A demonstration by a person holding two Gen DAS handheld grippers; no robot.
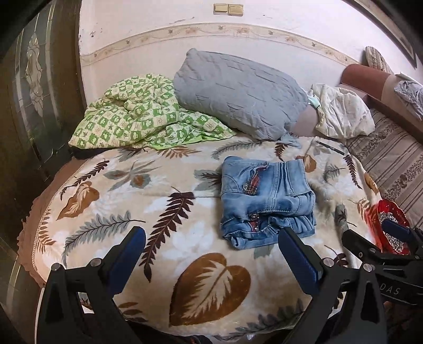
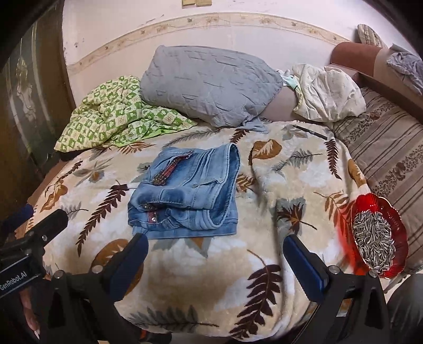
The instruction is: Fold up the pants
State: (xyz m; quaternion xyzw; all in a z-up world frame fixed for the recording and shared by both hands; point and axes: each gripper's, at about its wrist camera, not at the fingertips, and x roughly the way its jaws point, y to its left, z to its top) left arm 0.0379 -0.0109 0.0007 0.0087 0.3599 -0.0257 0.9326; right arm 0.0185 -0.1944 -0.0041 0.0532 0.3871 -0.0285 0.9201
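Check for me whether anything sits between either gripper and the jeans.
Nothing visible does. Only bare leaf-print blanket lies between the folded jeans and the open left gripper and right gripper.

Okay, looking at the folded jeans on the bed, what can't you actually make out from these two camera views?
- Folded jeans: the inner layers and underside are hidden by the top fold, in both views.
- Red dish of seeds: partly covered by the right gripper in the left wrist view.
- Dark thin object near the grey pillow: too small to identify.
- Wall switches: cut off by the top edge, right wrist view.
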